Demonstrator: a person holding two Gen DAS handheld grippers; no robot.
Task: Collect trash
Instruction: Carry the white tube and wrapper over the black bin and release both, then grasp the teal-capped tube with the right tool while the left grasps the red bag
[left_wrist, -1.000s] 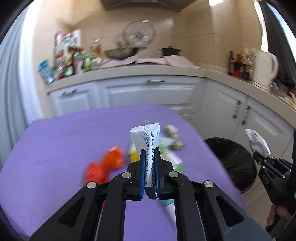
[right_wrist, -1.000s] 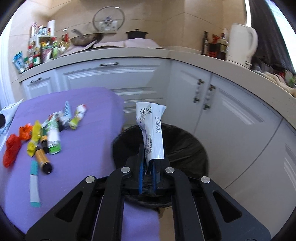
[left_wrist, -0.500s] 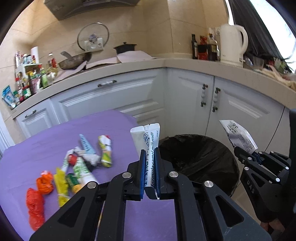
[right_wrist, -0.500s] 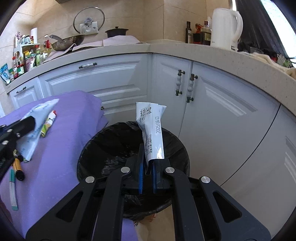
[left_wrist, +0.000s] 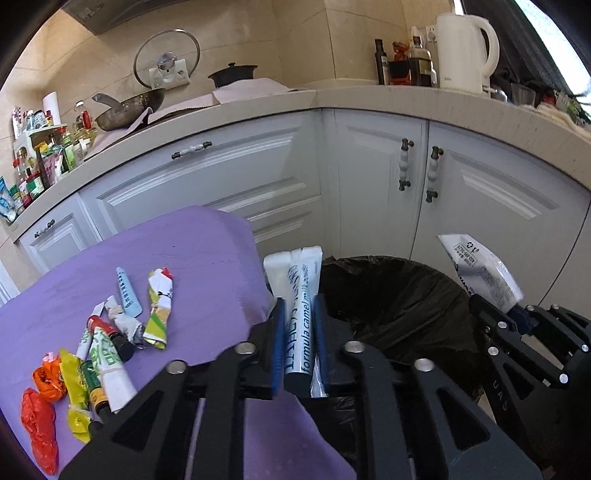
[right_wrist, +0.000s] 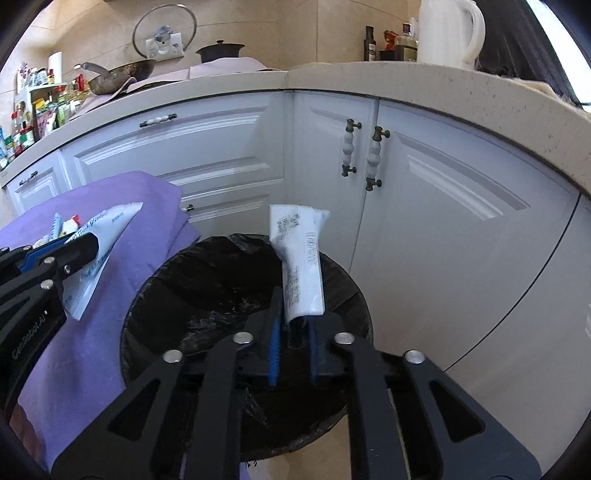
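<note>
The left gripper (left_wrist: 299, 314) has just been opening; a white sachet (left_wrist: 299, 291) printed with blue lettering is seen between its parted jaws, gaps showing beside it, near the bin's rim. The right gripper (right_wrist: 293, 314) has likewise been opening, and a crumpled white packet (right_wrist: 301, 266) is seen loose between its blue pads above the black-lined bin (right_wrist: 207, 280). The bin's bottom is lost in darkness. More wrappers (left_wrist: 110, 343) are left on the purple cloth (left_wrist: 177, 251), some cut off by the frame's edge.

White sachets (left_wrist: 301, 295) (right_wrist: 301, 266) upright above black-lined bin (right_wrist: 207, 280); wrappers (left_wrist: 107, 343) seemingly crumpled.
</note>
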